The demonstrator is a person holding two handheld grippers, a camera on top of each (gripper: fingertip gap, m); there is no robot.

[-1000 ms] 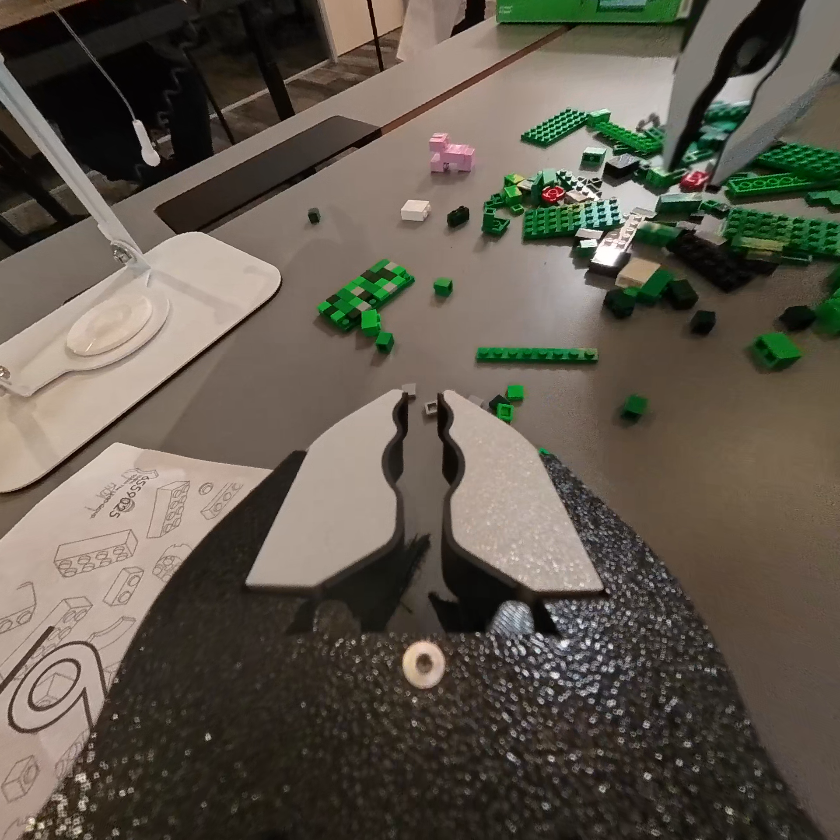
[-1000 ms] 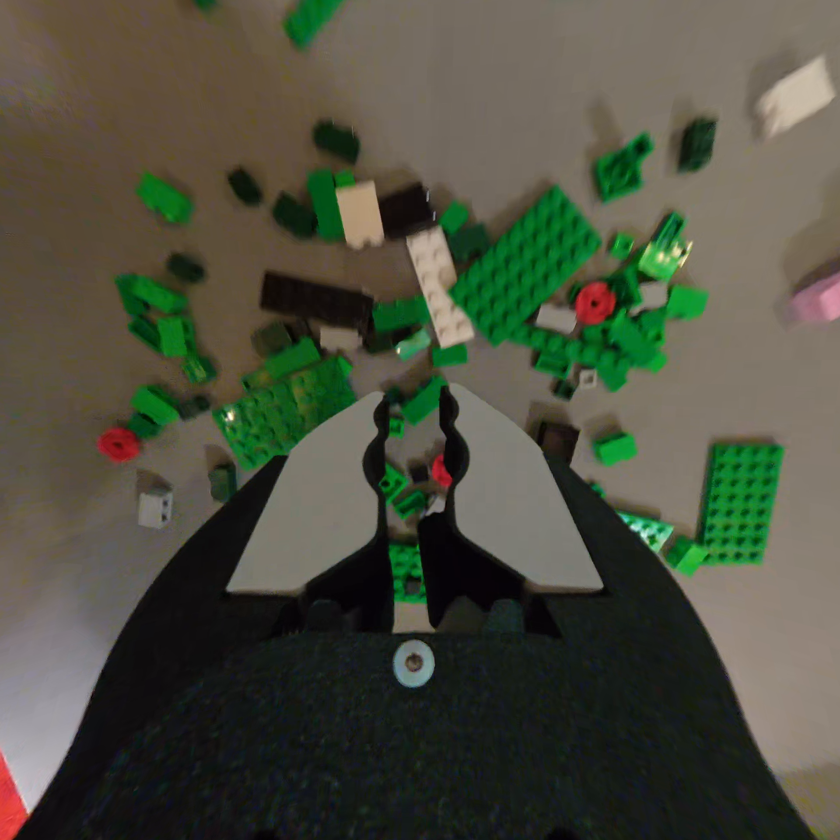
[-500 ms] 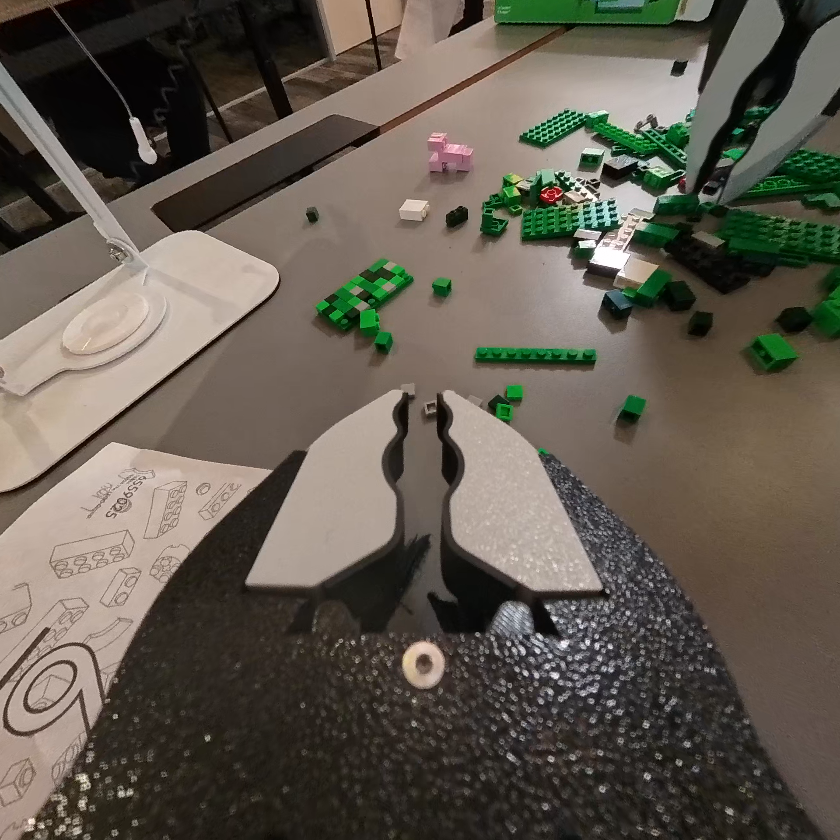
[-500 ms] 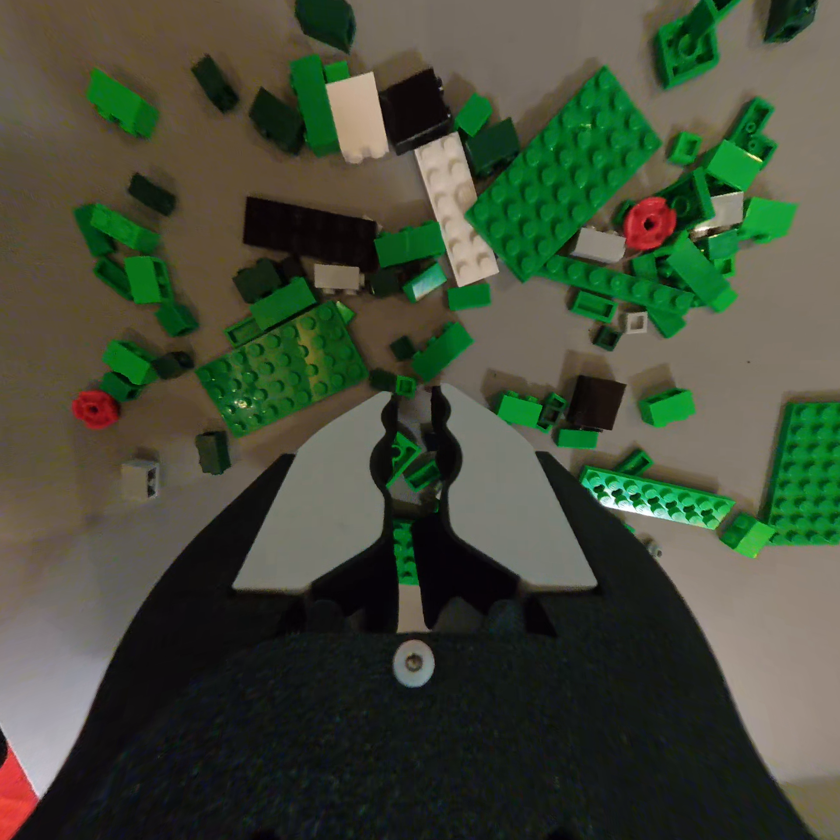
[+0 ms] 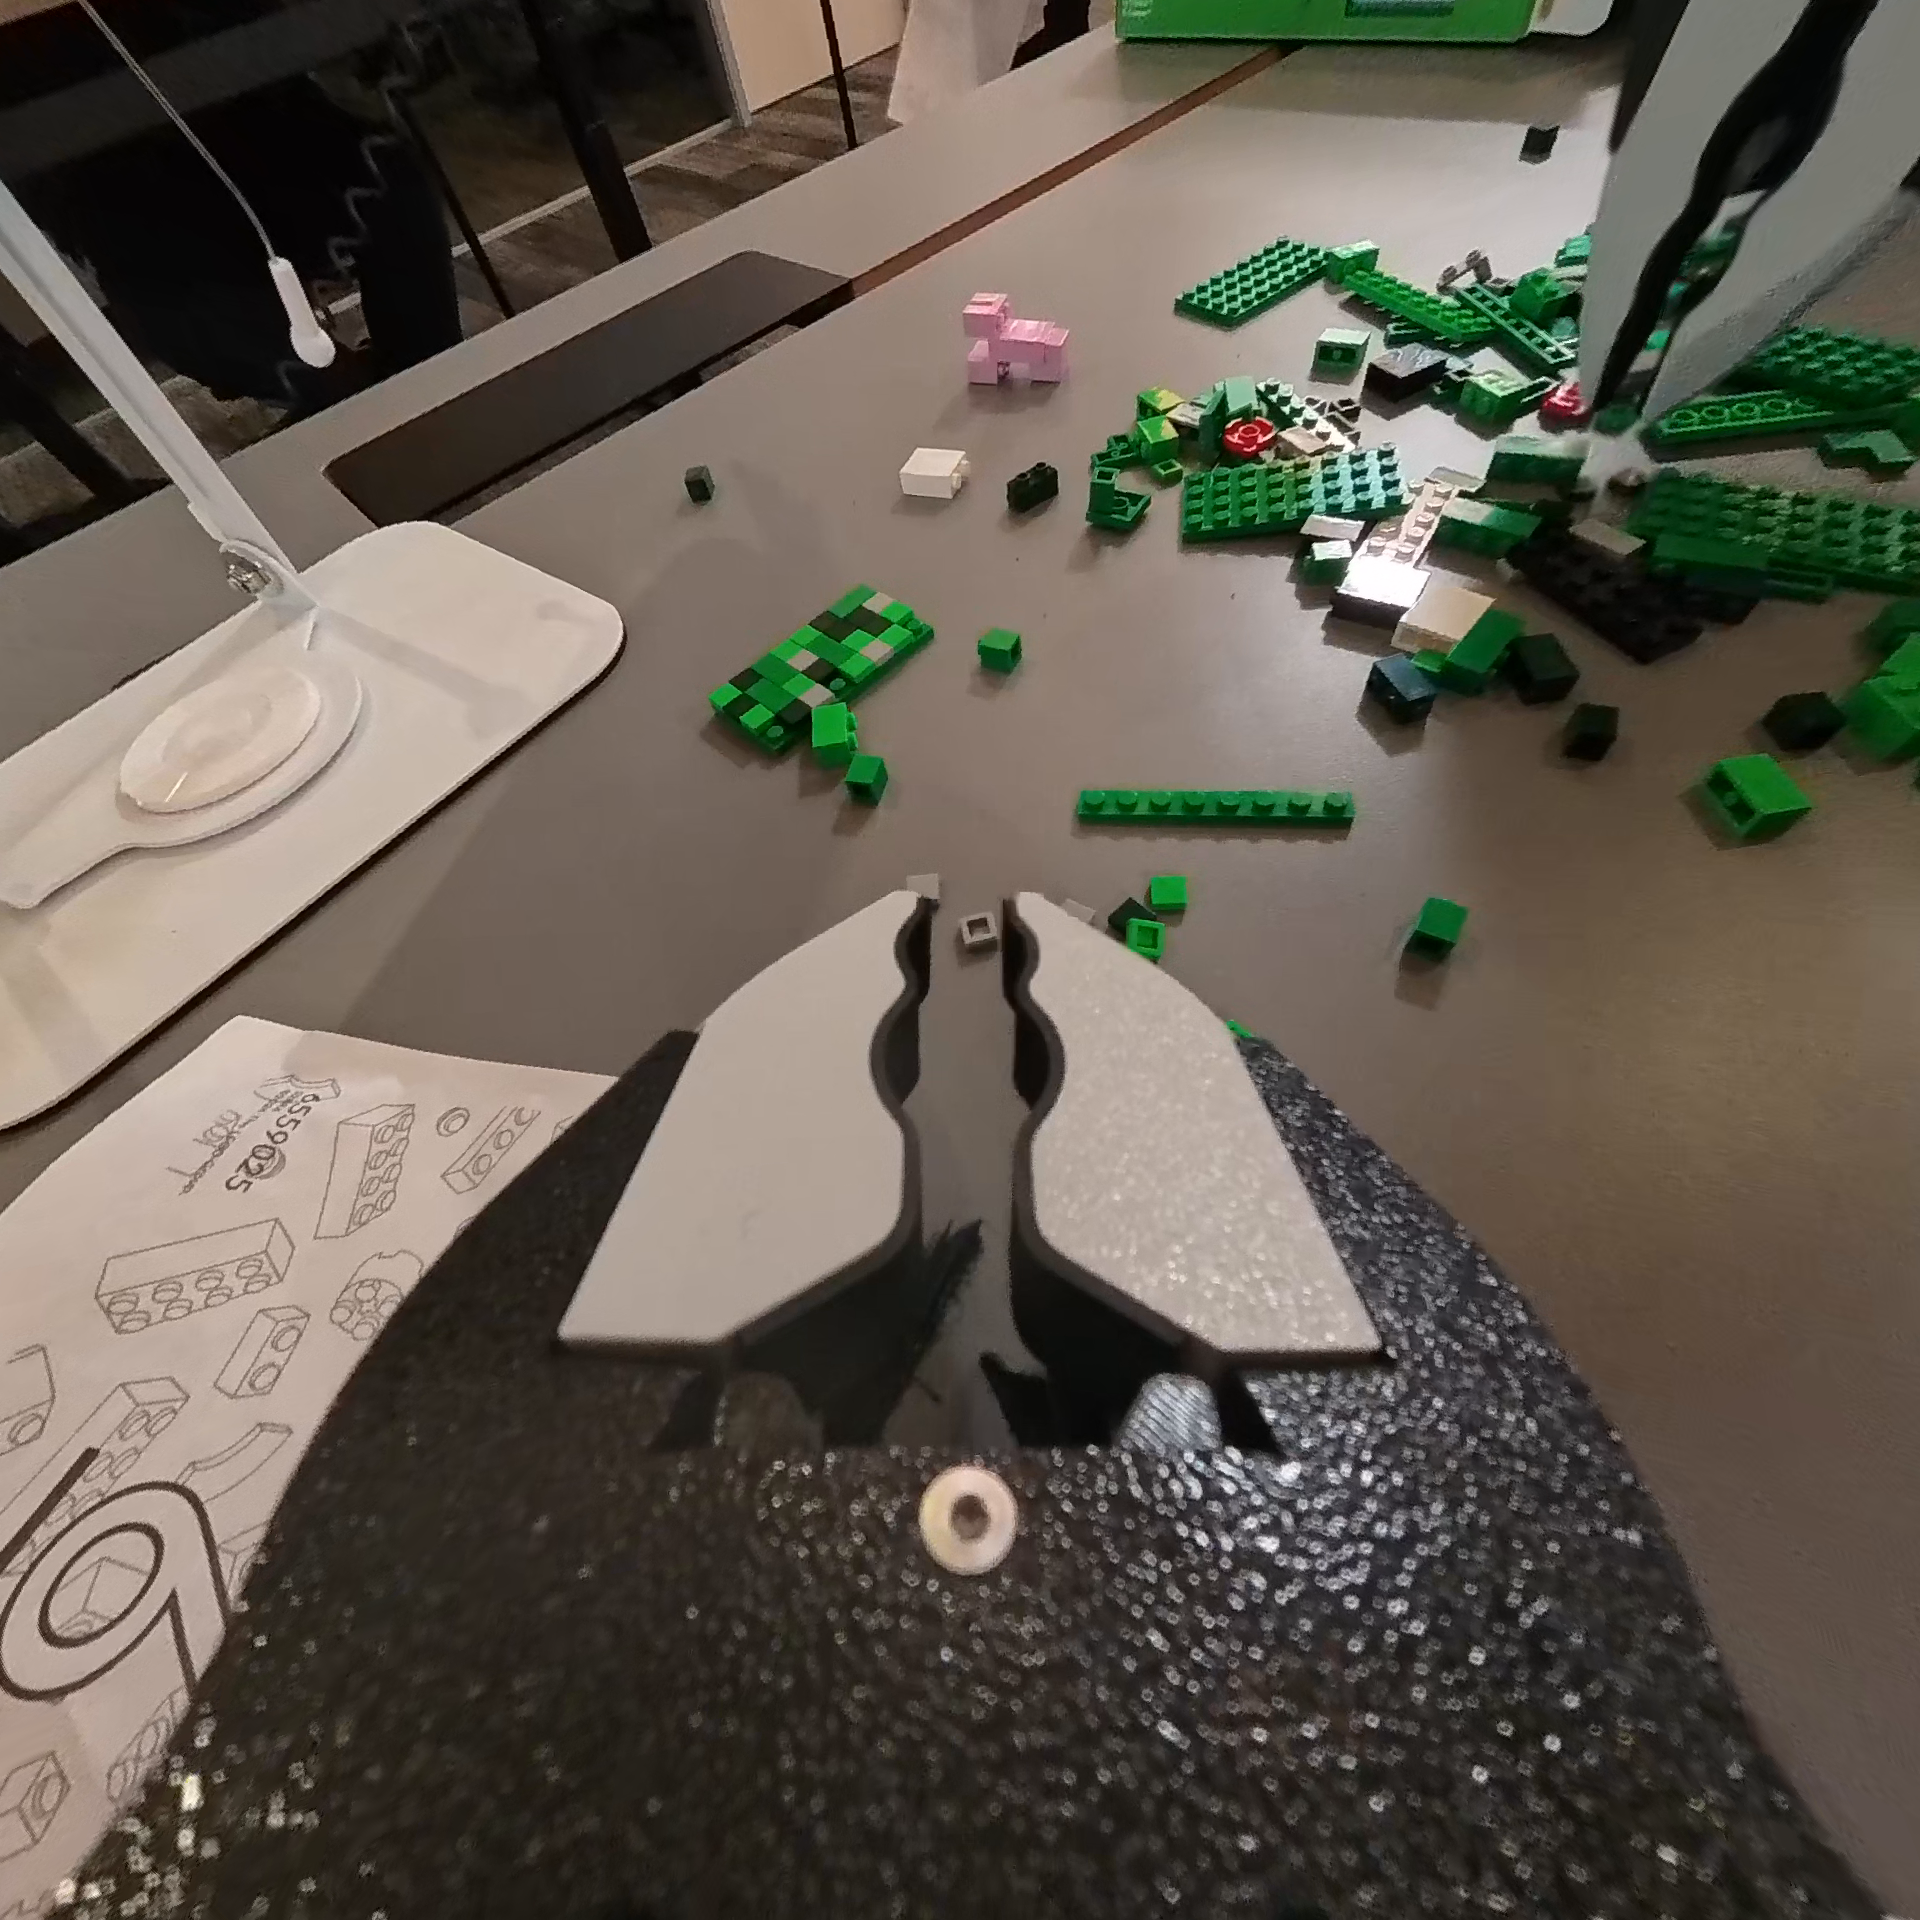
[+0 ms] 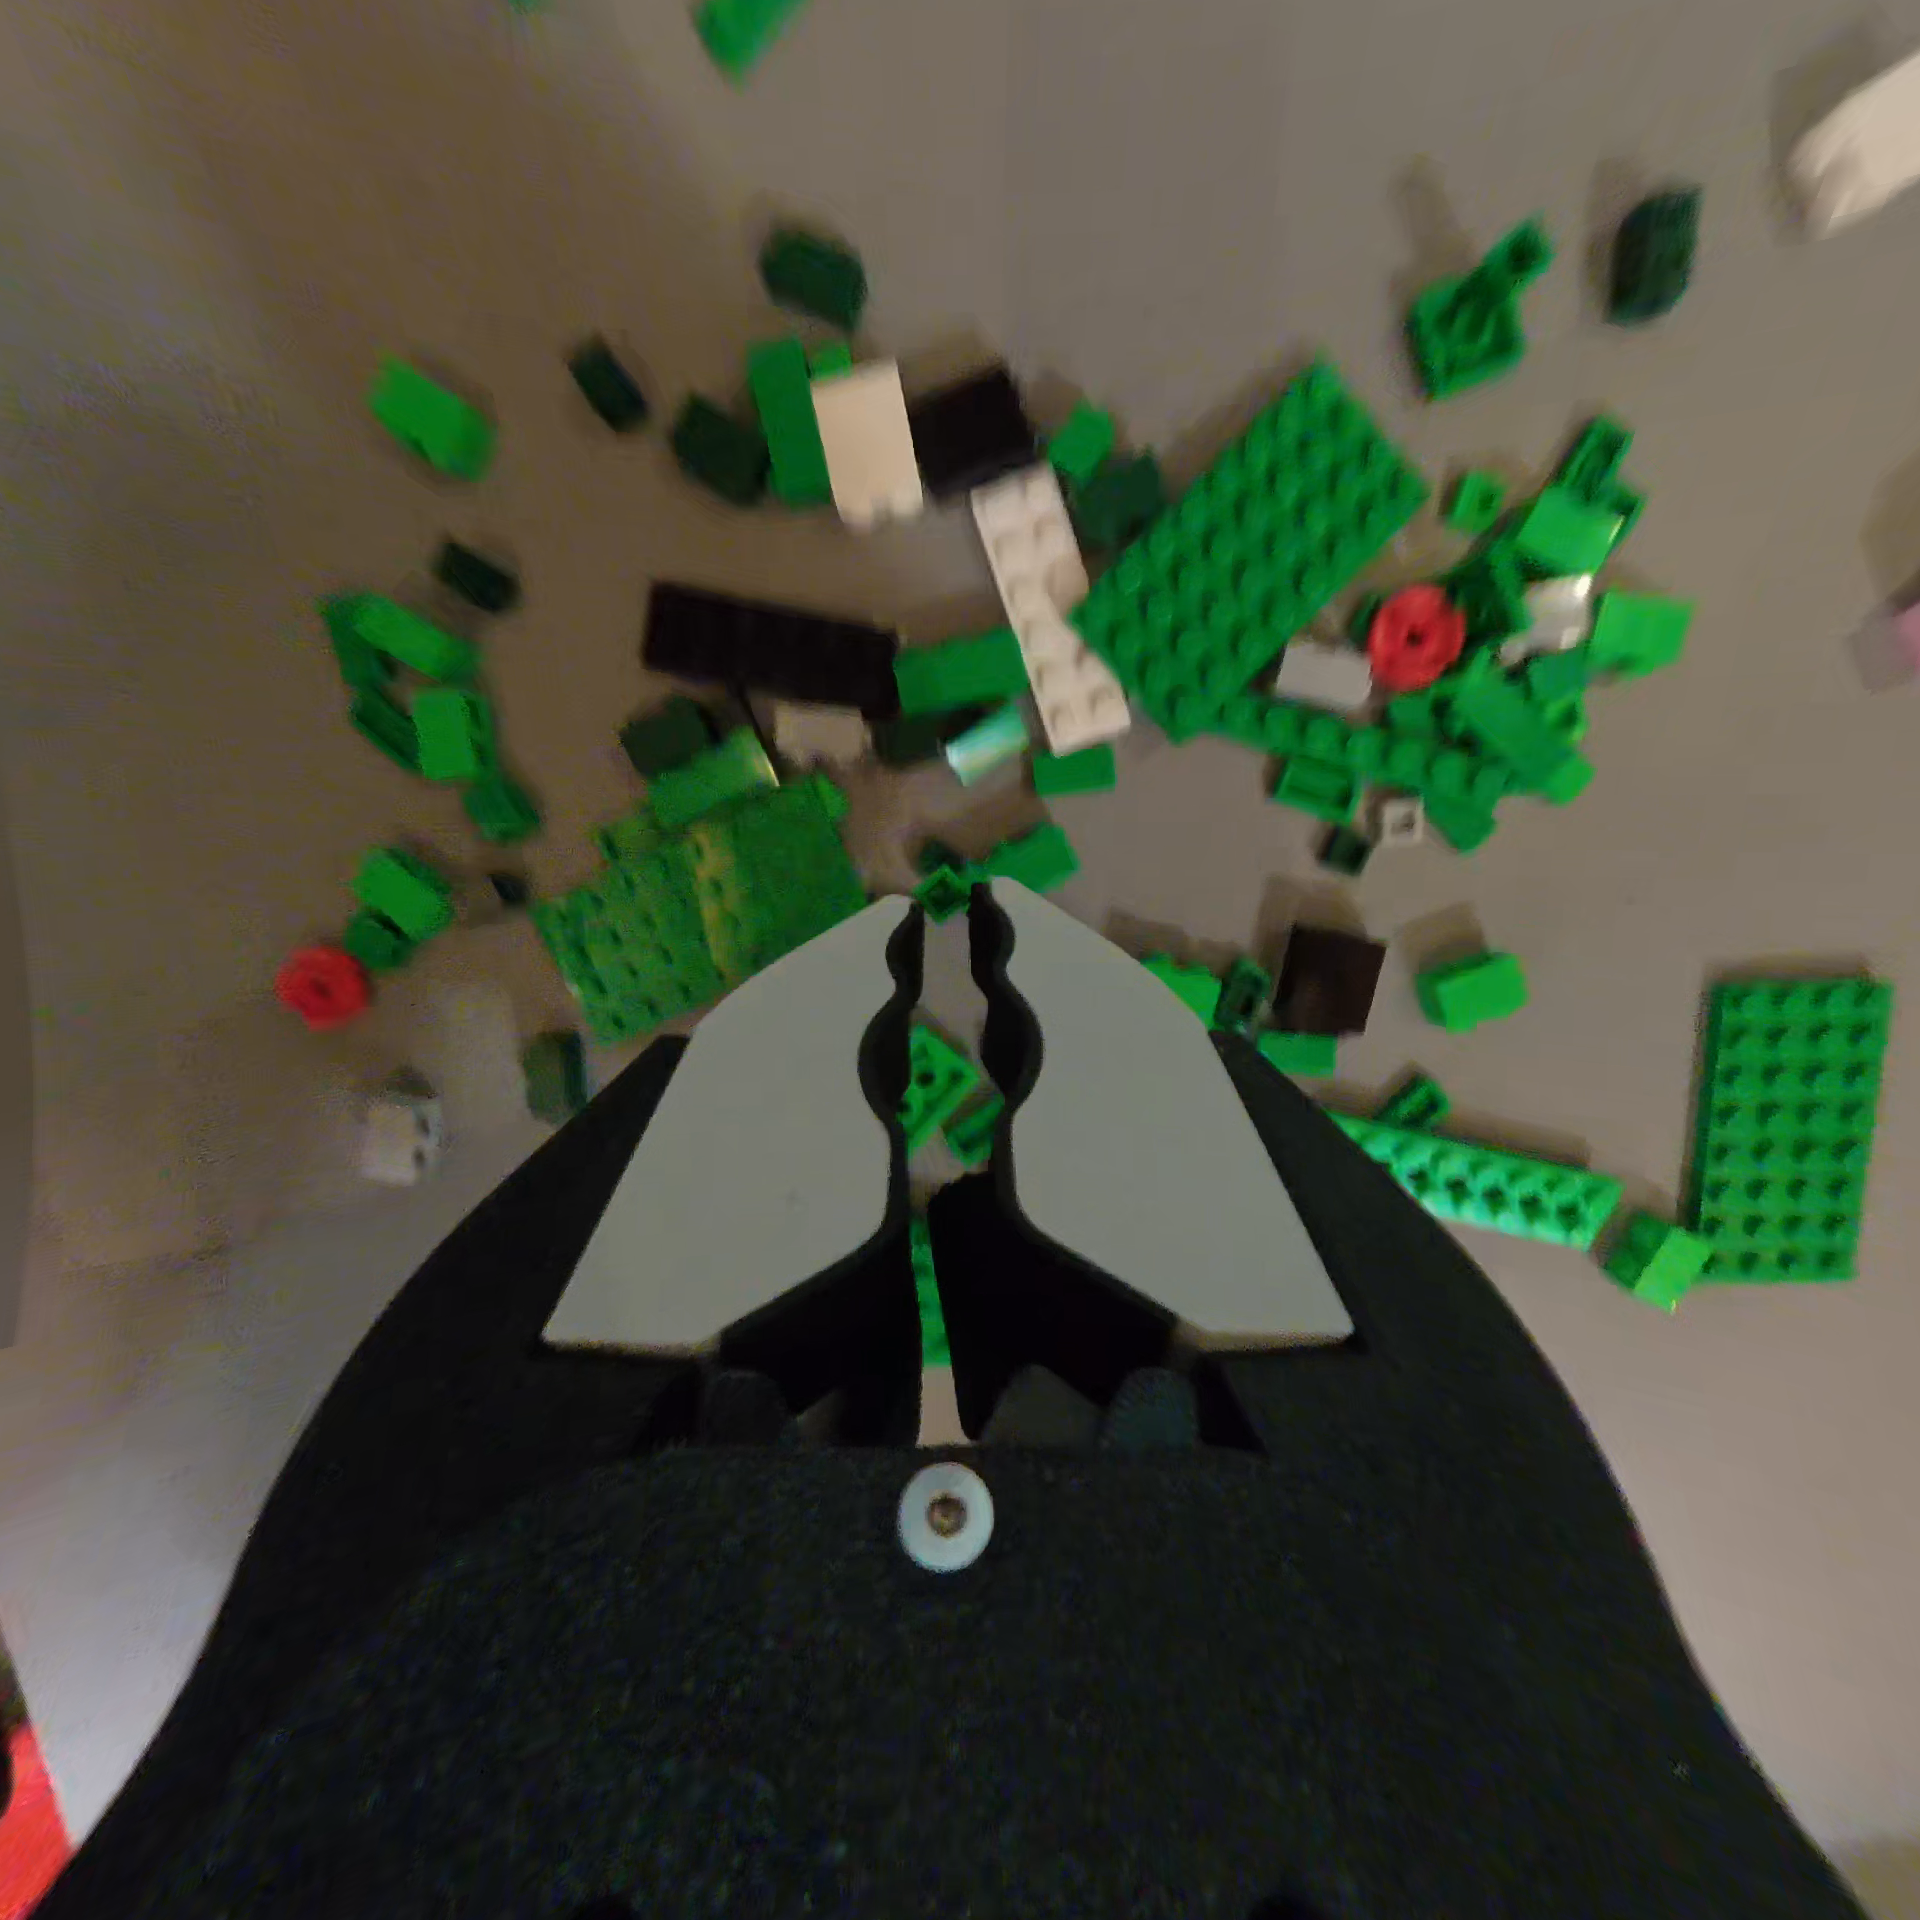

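A: State of the right gripper (image 6: 943, 902)?

B: Its fingers pinch a small green brick (image 6: 942, 896) at the tips, above a pile of bricks (image 6: 1252, 582) on the grey table (image 6: 1195, 187). The view is blurred.

A: And the left gripper (image 5: 966, 909)?

B: Narrowly parted, holding nothing. A small grey piece (image 5: 978, 929) lies on the table just beyond the tips. A printed sheet (image 5: 208, 1247) lies beside it, to the left.

The right gripper (image 6: 943, 902) now pinches a small green brick (image 6: 941, 894) between its fingertips, which half a second ago stood apart and empty; it sits higher above the worktop (image 6: 1247, 156), the brick pile smaller and blurred.
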